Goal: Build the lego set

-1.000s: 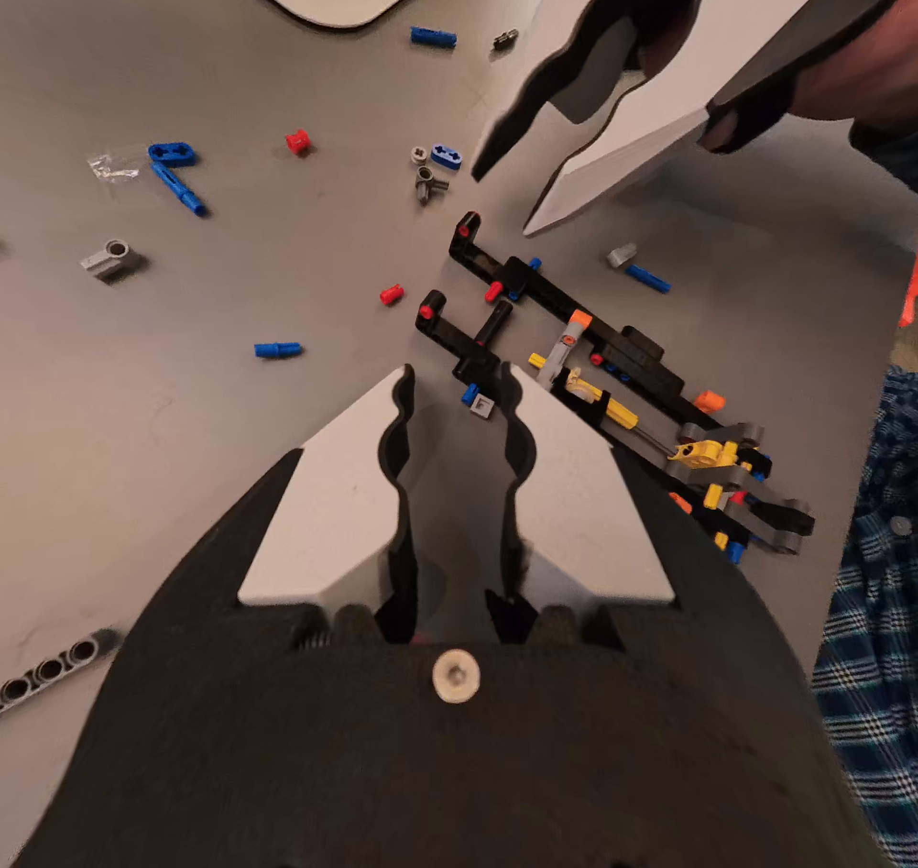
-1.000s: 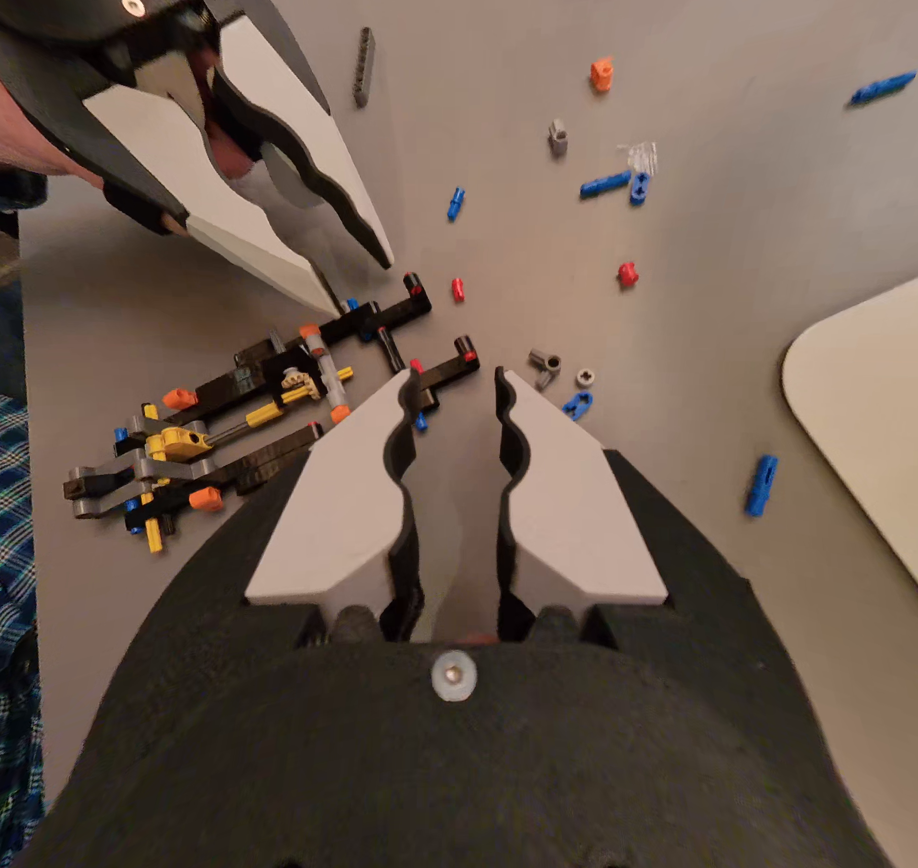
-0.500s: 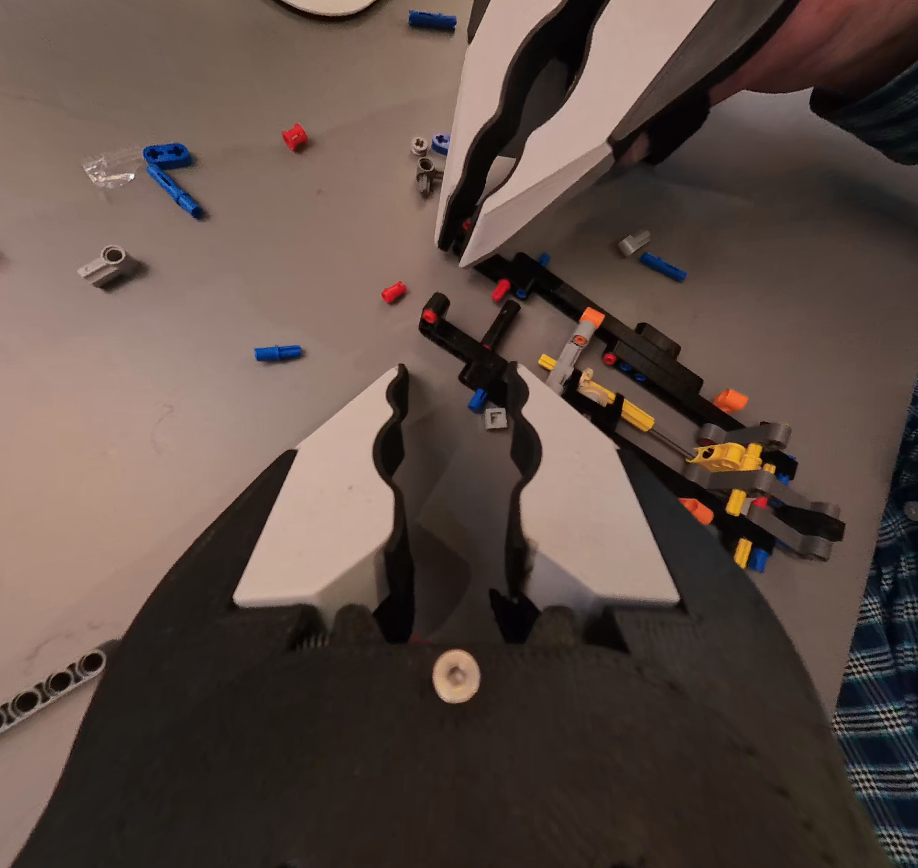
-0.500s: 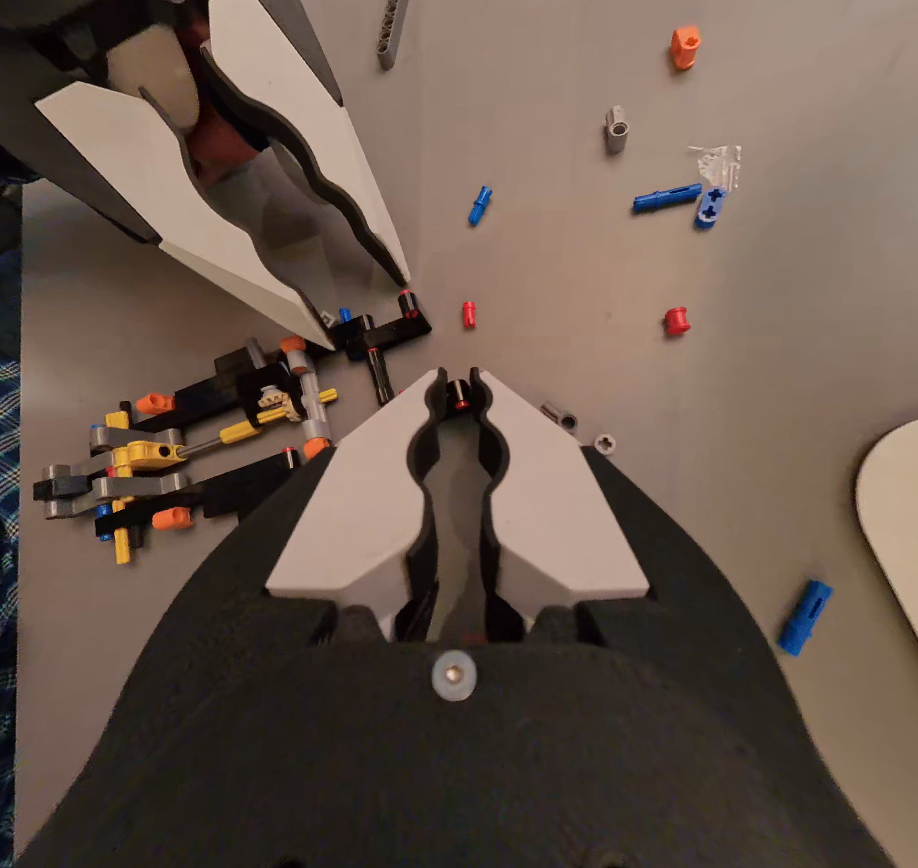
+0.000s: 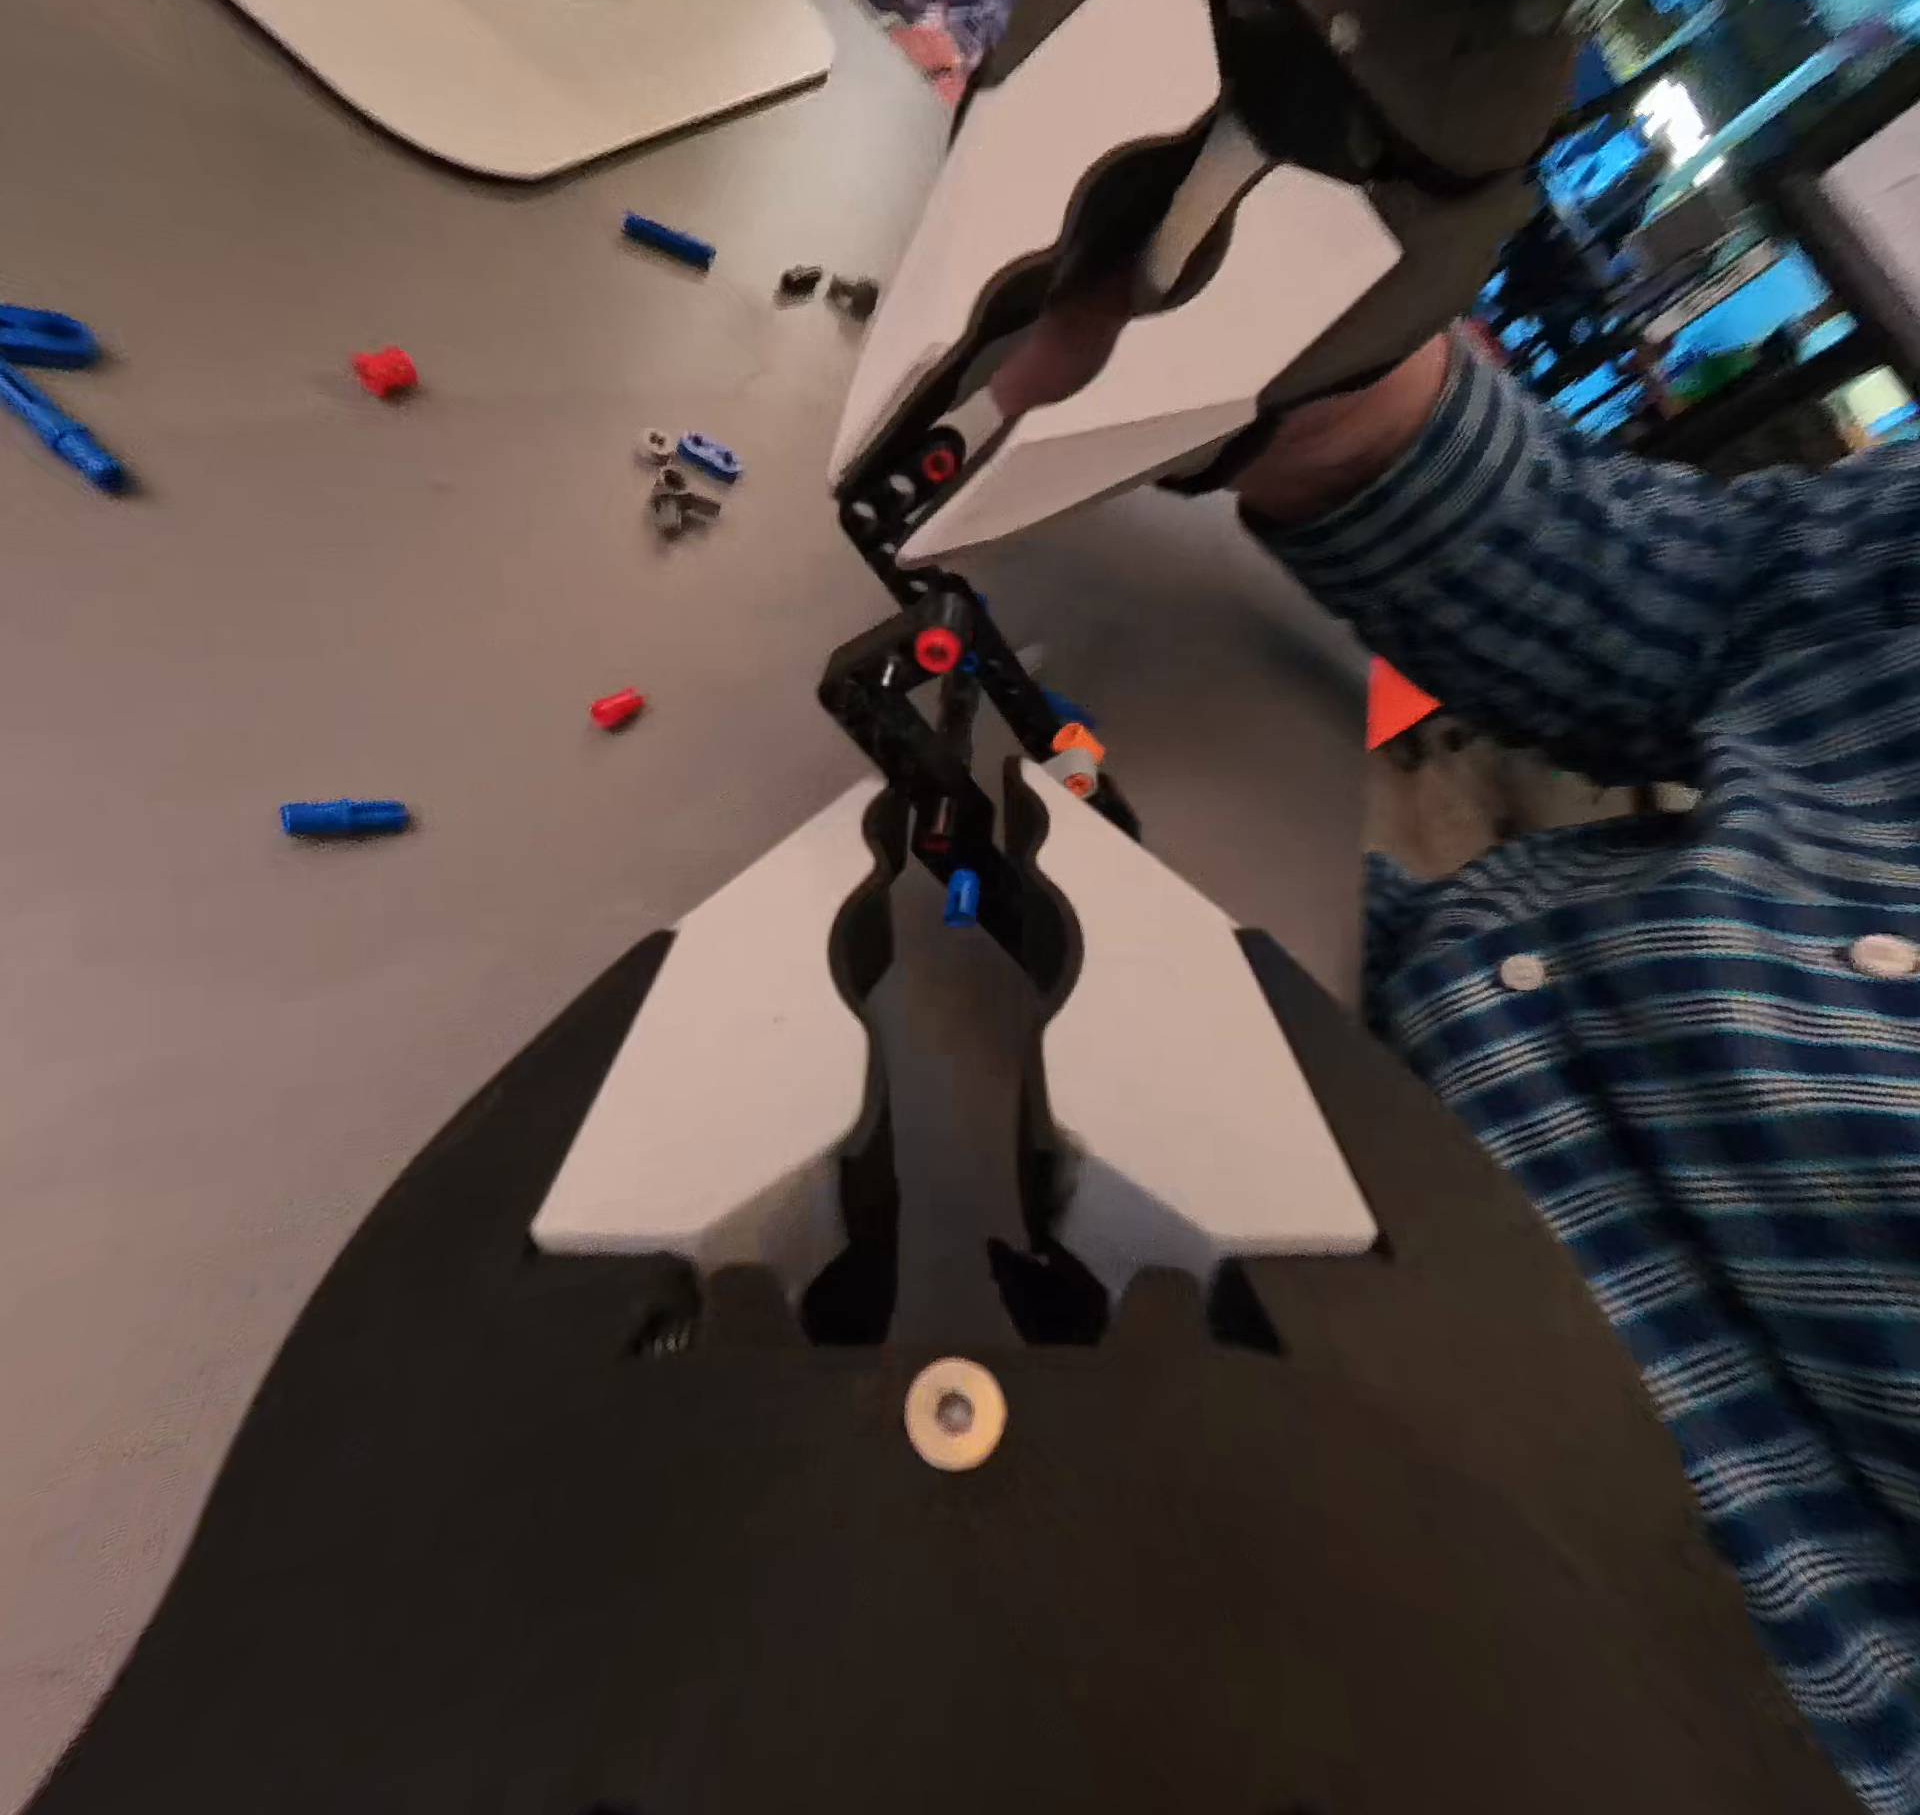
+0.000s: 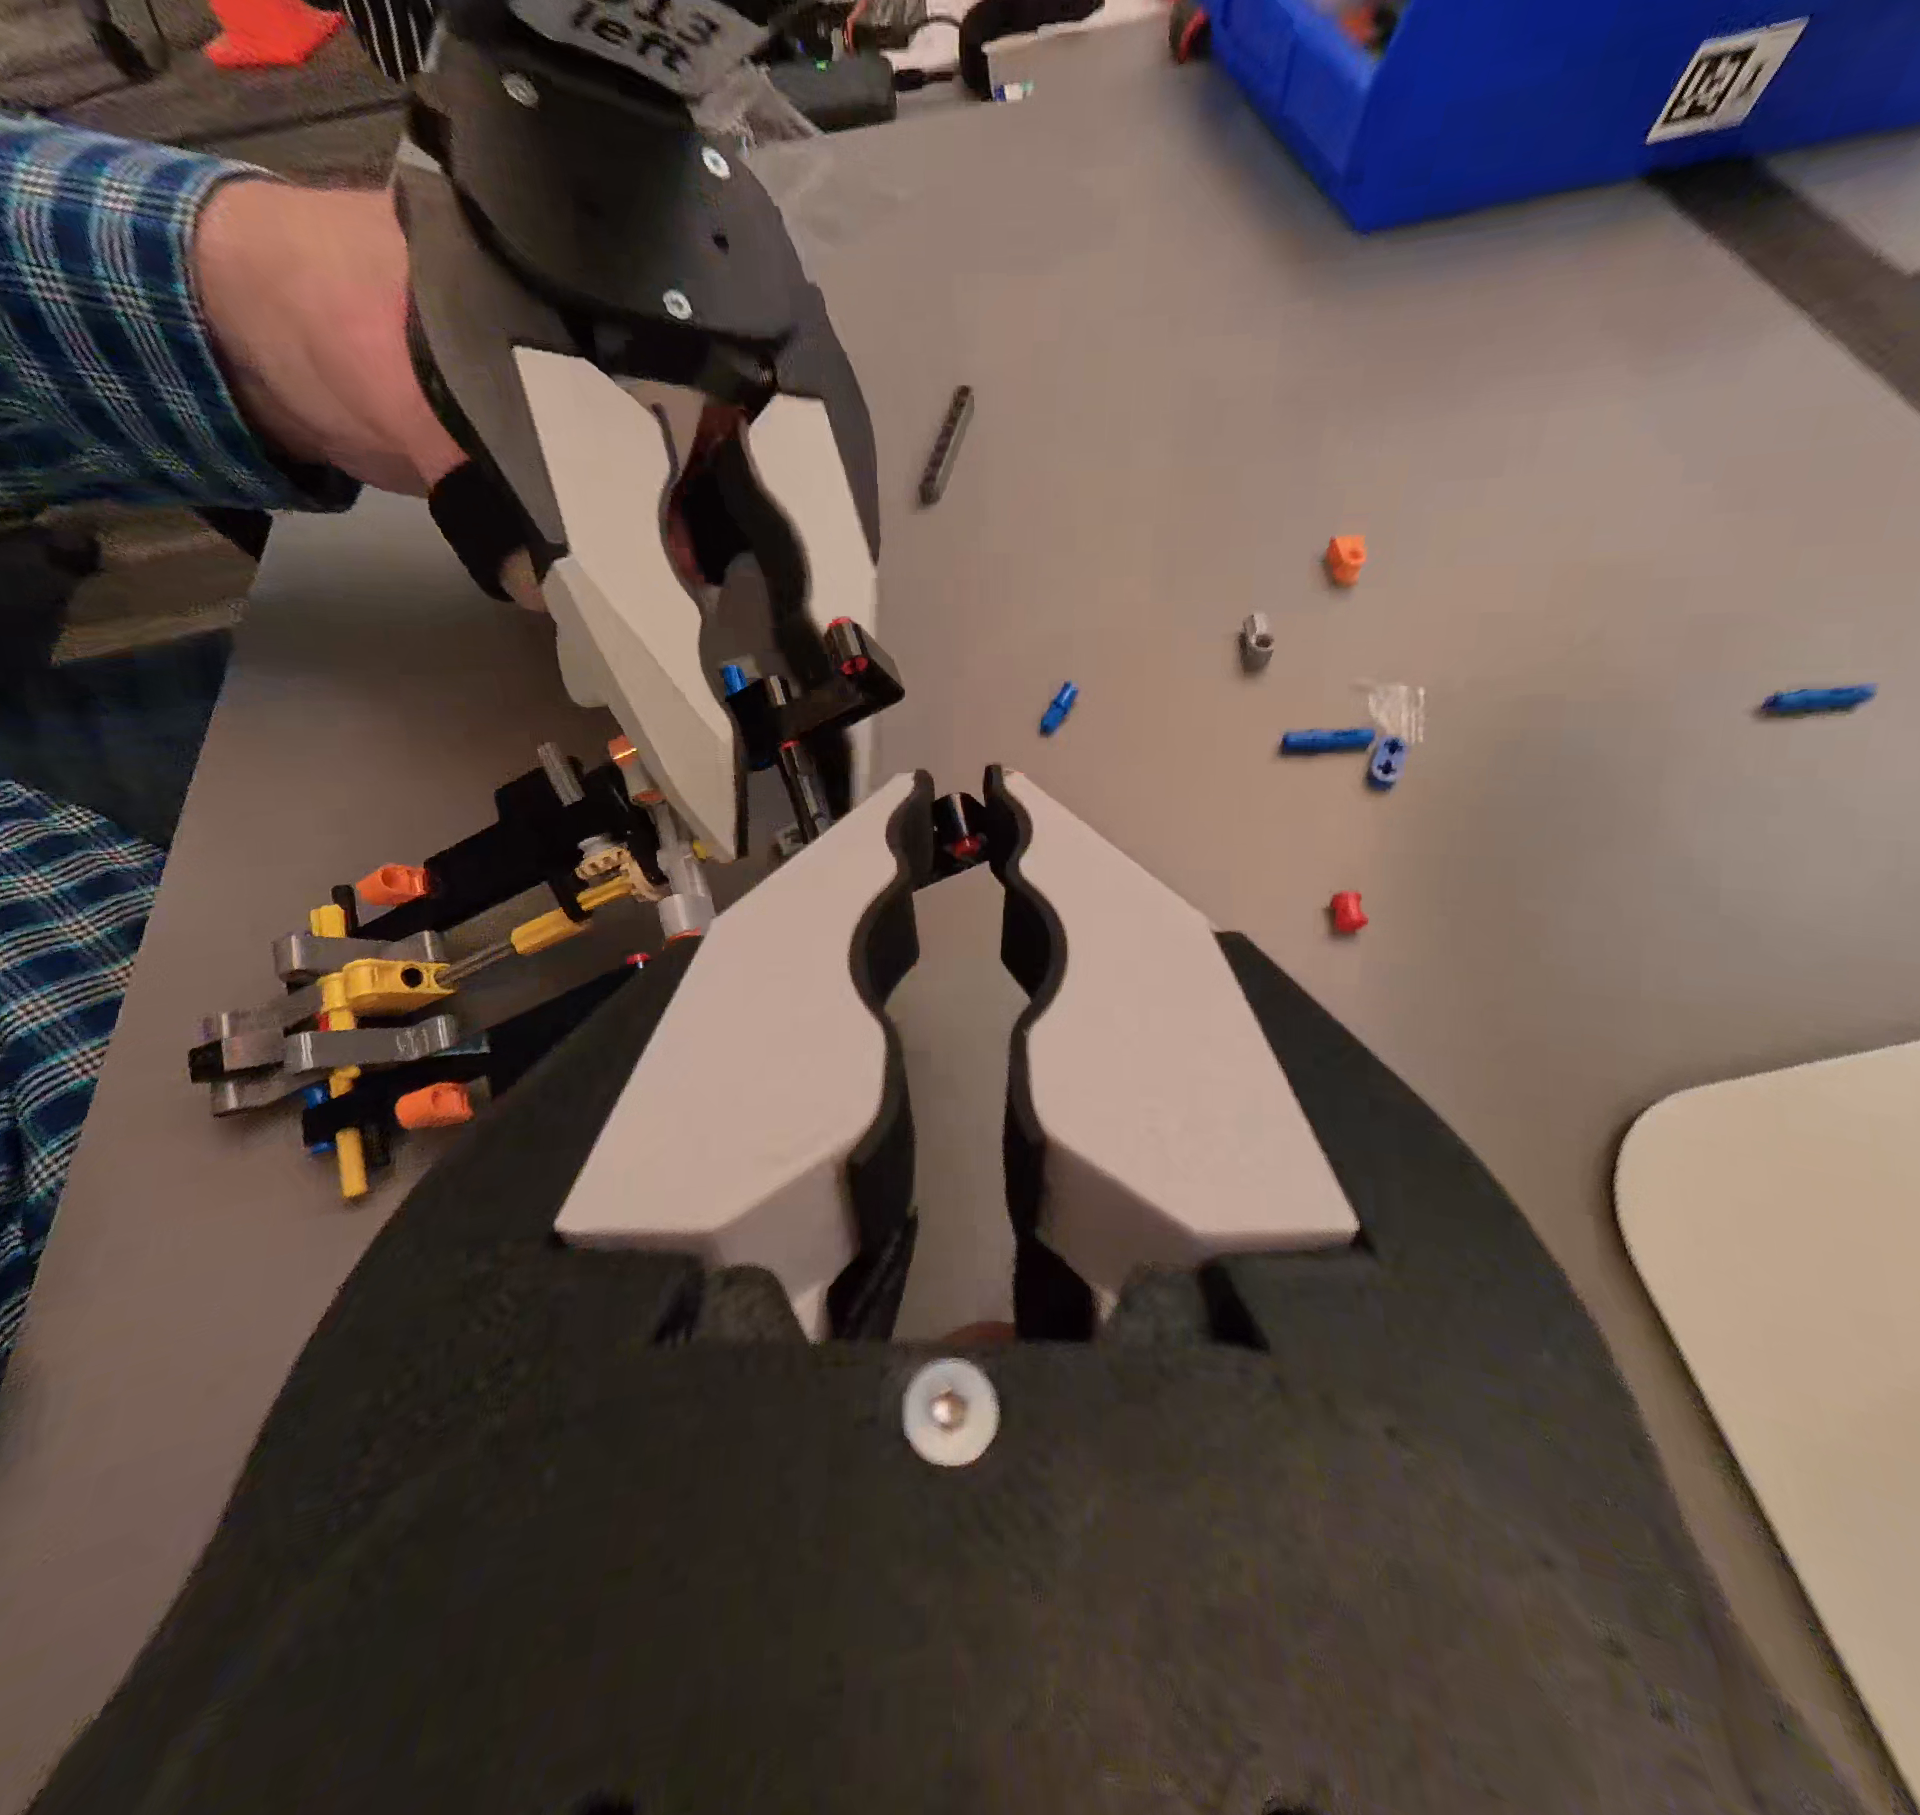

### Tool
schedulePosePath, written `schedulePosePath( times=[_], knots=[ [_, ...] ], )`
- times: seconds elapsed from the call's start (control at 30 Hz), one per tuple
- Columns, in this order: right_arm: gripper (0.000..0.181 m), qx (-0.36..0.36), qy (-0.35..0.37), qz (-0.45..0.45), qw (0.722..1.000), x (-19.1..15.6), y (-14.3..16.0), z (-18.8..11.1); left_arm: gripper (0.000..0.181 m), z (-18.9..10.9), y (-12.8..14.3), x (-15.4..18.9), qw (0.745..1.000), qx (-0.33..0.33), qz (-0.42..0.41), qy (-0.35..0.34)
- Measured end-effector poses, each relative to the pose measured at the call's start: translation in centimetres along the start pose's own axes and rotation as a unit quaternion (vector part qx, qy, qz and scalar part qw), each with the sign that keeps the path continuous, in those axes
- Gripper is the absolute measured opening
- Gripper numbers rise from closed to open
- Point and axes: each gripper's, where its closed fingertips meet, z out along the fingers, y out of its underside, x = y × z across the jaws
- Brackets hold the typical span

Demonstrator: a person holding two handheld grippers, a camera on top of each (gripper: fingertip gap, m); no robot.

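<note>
The model [image 6: 416, 986] lies on the desk [image 6: 1351, 363] at left, loose pins [image 6: 1058, 707] scattered to its right, a bin [image 6: 1507, 103] behind them, a mat [image 6: 1808, 1246] at the right edge

Two hand-held grippers [image 6: 954, 791] [image 6: 805, 716], one blue bin [image 6: 1538, 51].

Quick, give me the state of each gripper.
Left gripper: closed on the black frame of the lego assembly.
Right gripper: closed on the frame's other black arm, at its red-pinned end.
</note>
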Motion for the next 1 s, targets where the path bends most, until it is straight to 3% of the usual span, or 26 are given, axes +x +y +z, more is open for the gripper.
schedulePosePath(
  times=[0.13,0.23,0.47,0.57,0.7,0.8,0.93,1.0],
  knots=[
    [0.01,0.033,-0.008,0.027,0.999,-0.2,-1.5,-0.7,0.011,-0.4,-0.6,0.2,1.0,0.022,-0.016,0.011],
    [0.025,0.062,-0.009,0.082,0.995,0.4,-2.1,-2.2,0.011,-0.8,-1.0,0.4,0.999,0.033,-0.018,0.015],
    [0.034,0.044,-0.093,0.222,0.97,-1.7,0.3,-2.6,0.01,-1.5,-1.8,1.2,0.998,0.062,-0.008,0.032],
    [0.034,0.048,-0.123,0.24,0.962,-3.1,0.5,-1.8,0.009,-1.7,-2.1,1.6,0.997,0.067,0.002,0.035],
    [0.012,0.077,-0.141,0.249,0.955,-4.1,-0.6,-1.3,0.008,-2.0,-2.4,2.2,0.995,0.08,0.008,0.05],
    [0.01,0.093,-0.143,0.249,0.953,-4.2,-1.3,-1.6,0.009,-2.4,-2.6,2.1,0.994,0.09,0.011,0.052],
    [0.009,0.093,-0.121,0.239,0.959,-4.1,-1.7,-1.8,0.03,-3.0,-2.6,1.9,0.995,0.085,0.018,0.054],
    [0.008,0.097,-0.117,0.243,0.958,-4.0,-1.9,-2.0,0.03,-3.6,-2.7,1.9,0.994,0.09,0.02,0.057]
  ],
)
